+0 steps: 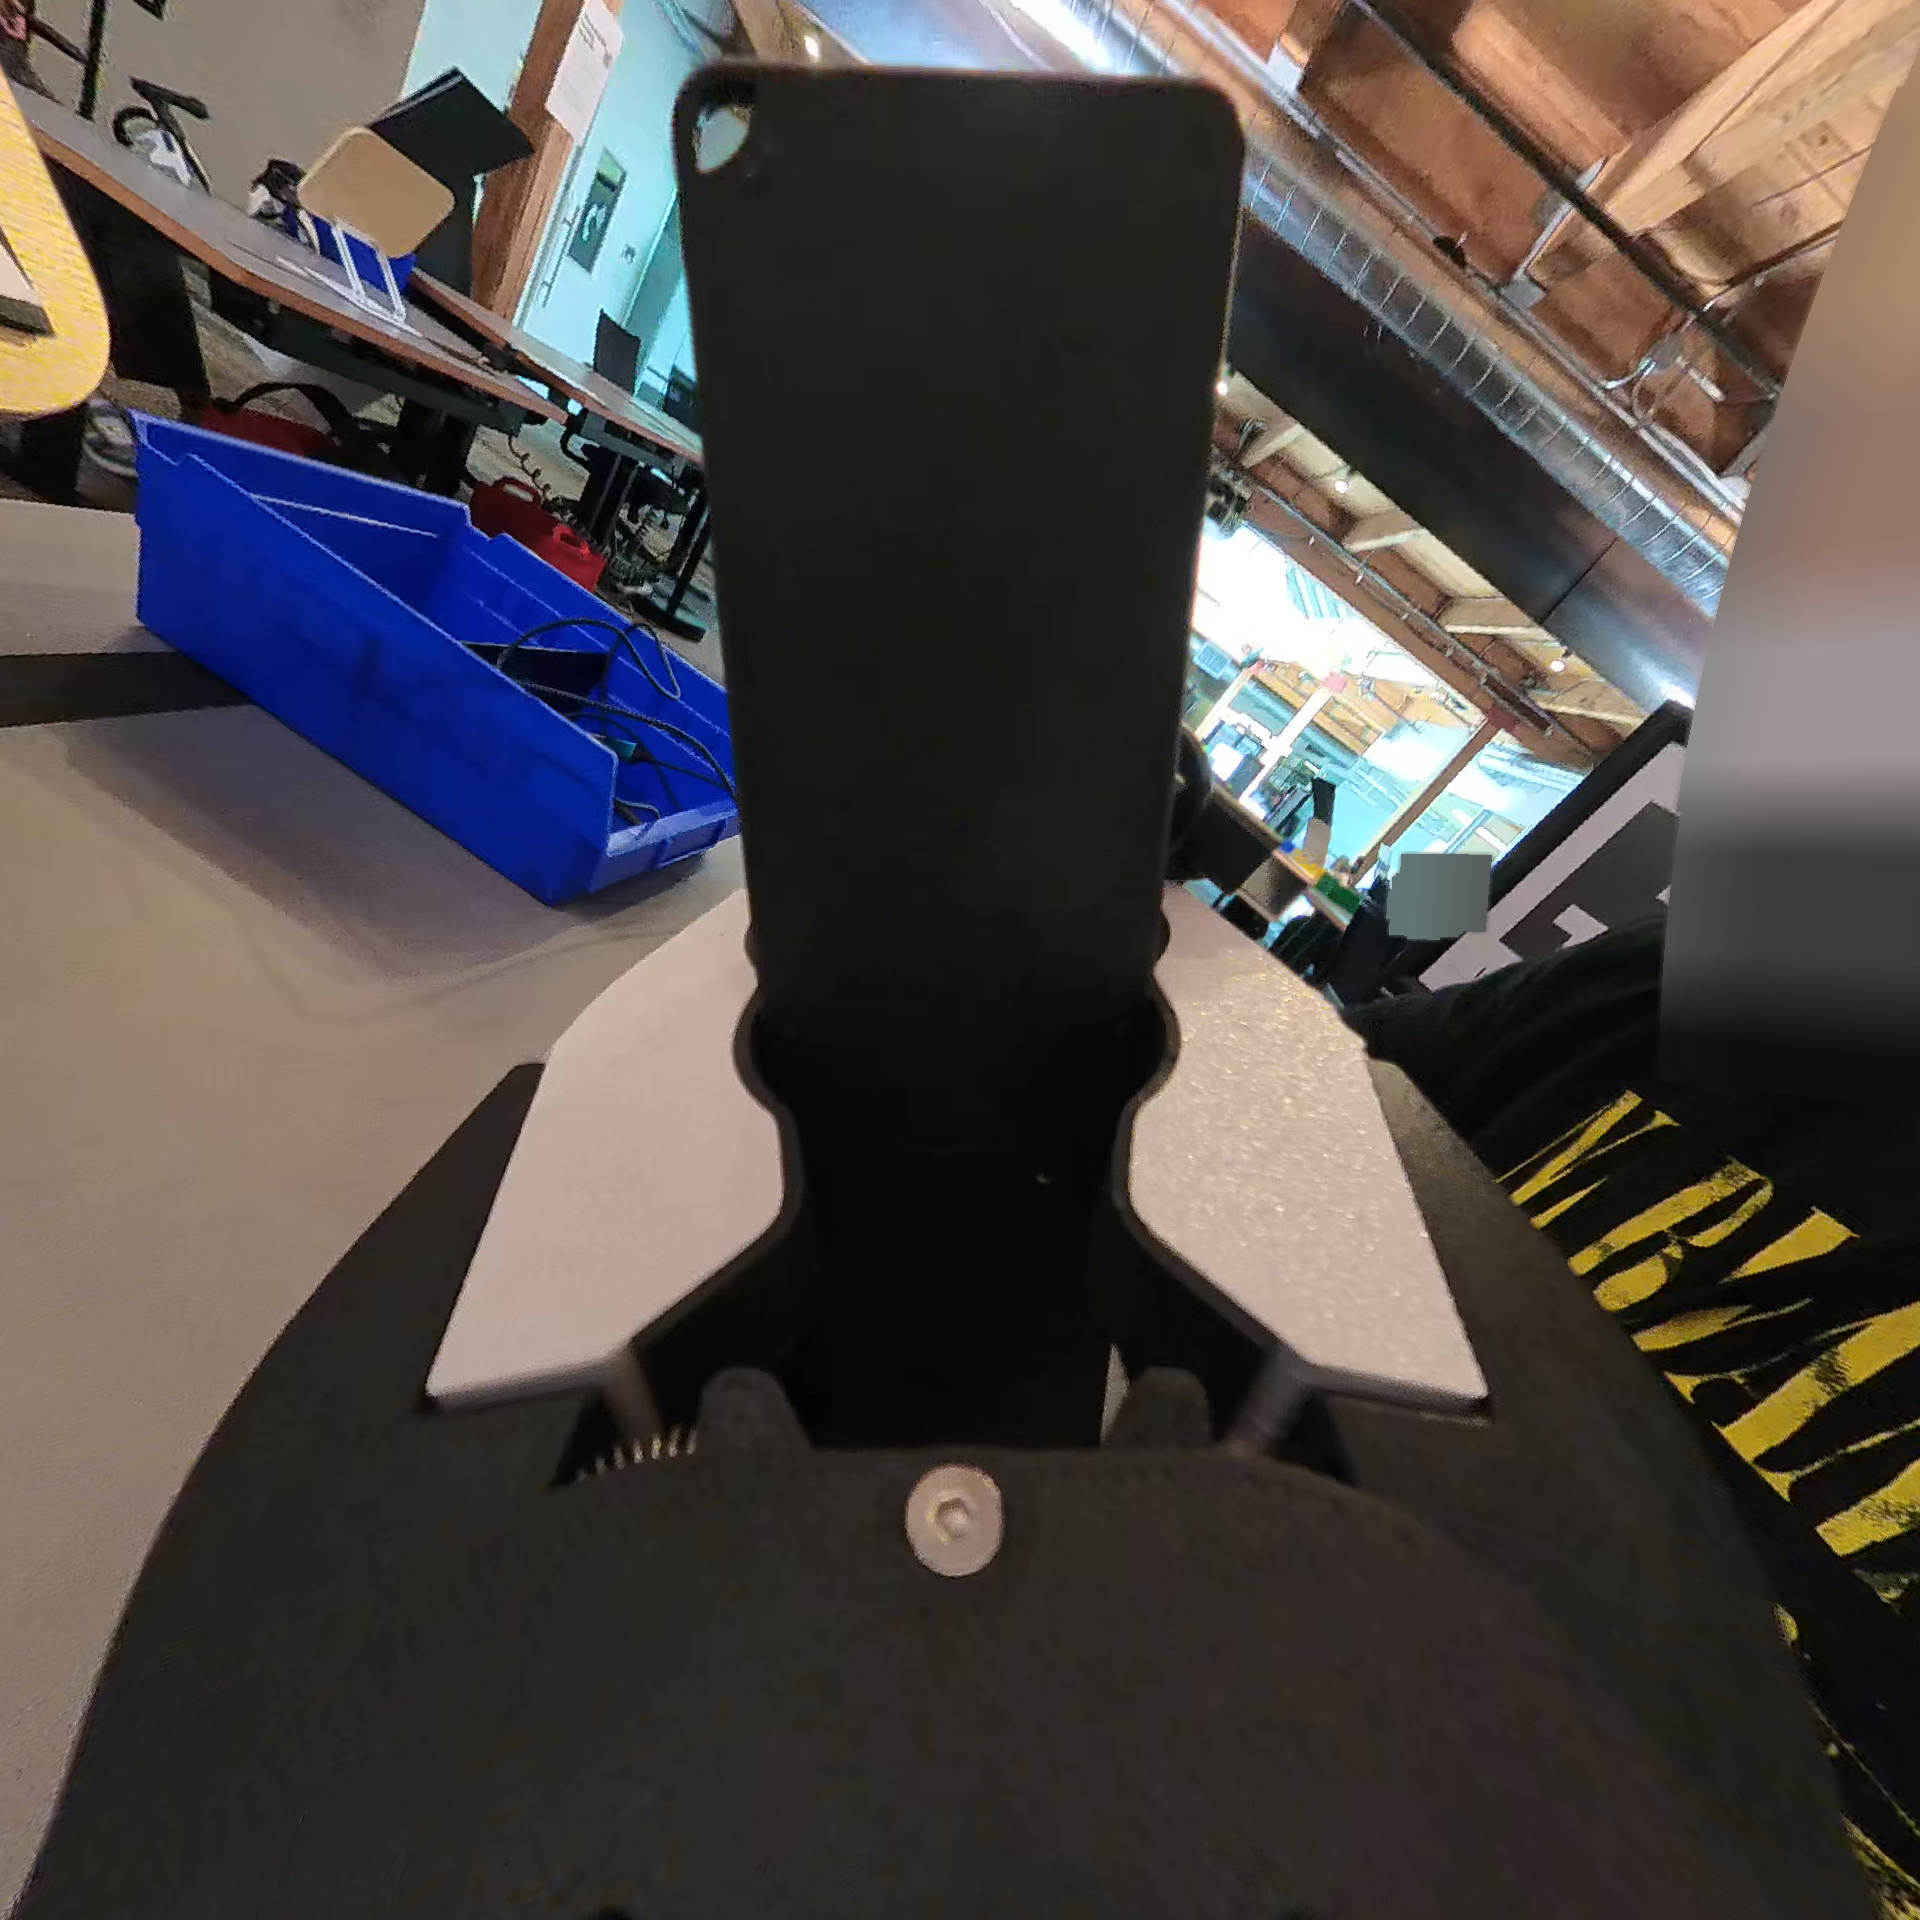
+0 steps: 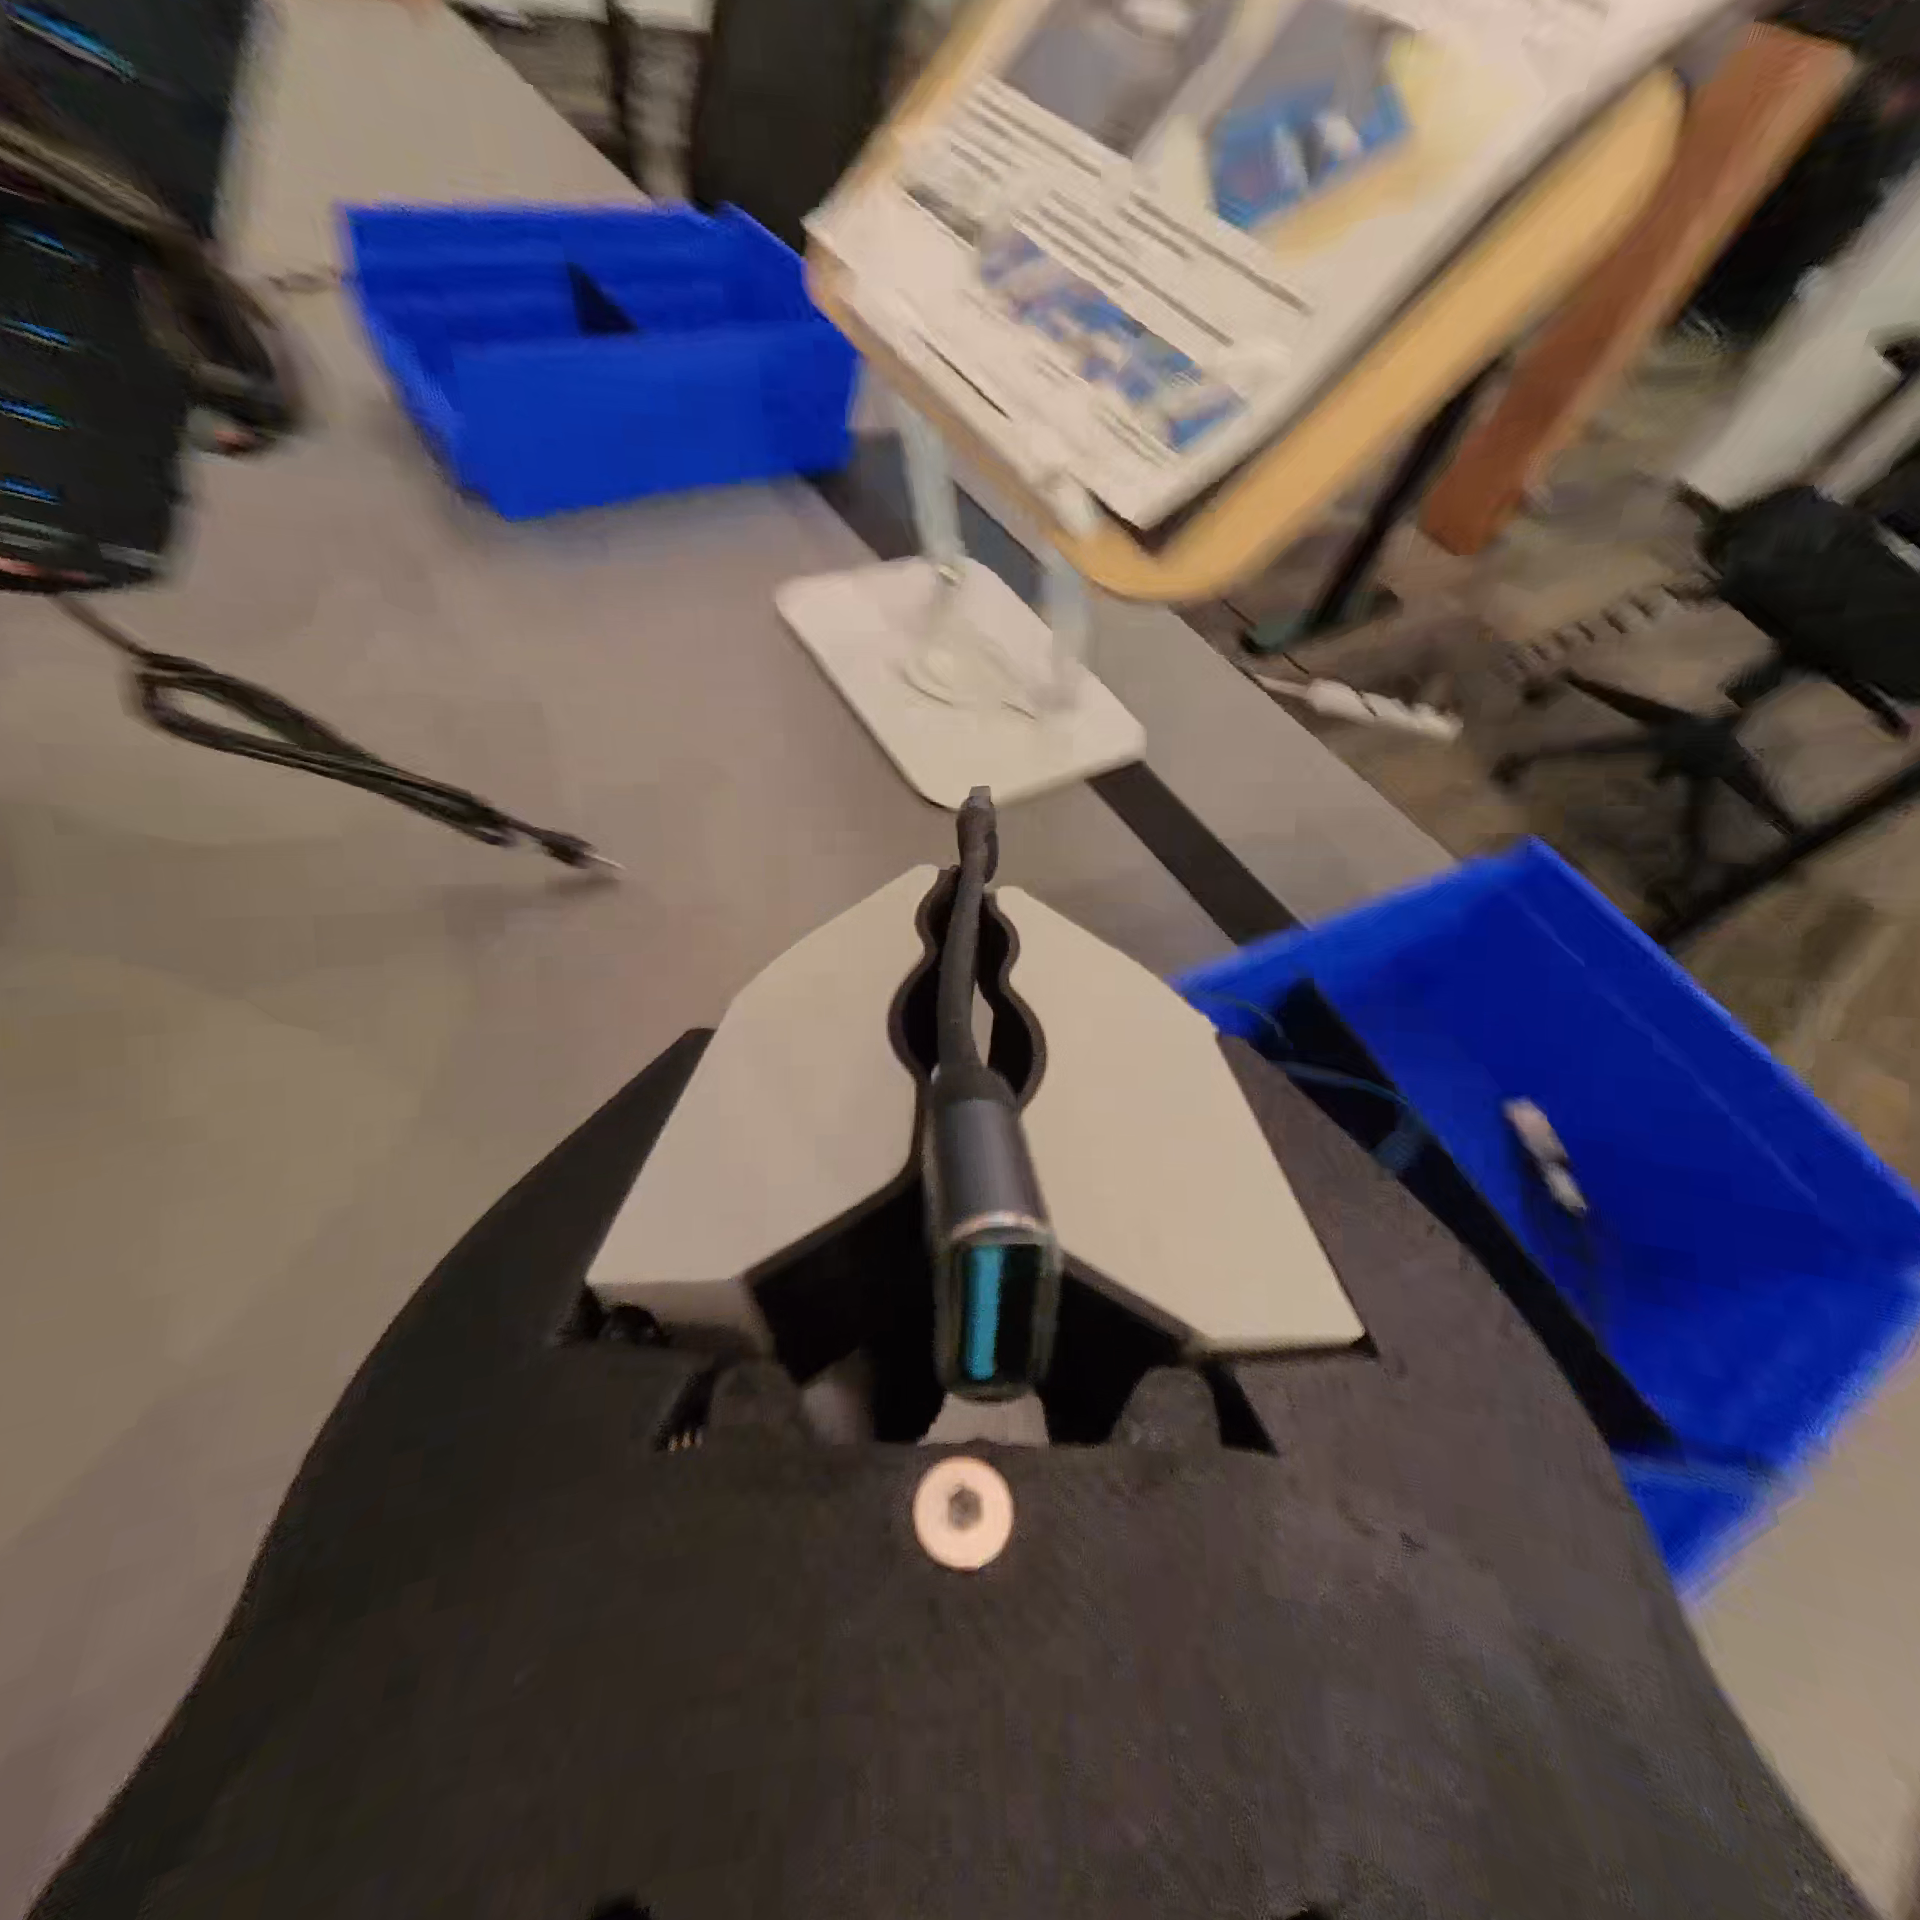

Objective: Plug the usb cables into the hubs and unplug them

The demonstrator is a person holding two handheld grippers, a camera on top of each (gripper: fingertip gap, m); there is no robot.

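My left tool (image 1: 956, 997) clamps a wide black hub (image 1: 966, 520); my right tool (image 2: 971, 883), nearly closed, pinches a dark USB cable (image 2: 961, 997) by the cord, so its plug could swivel and miss the port.

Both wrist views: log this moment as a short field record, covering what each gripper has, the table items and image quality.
Left gripper: jaws wide, clamped on a flat black slab standing upright between the fingers
Right gripper: closed on a thin dark cable, its grey connector pointing back toward the camera
Table: grey; loose black cable, white stand base
Bins: blue bin with cables inside
Image quality: right wrist view motion-blurred
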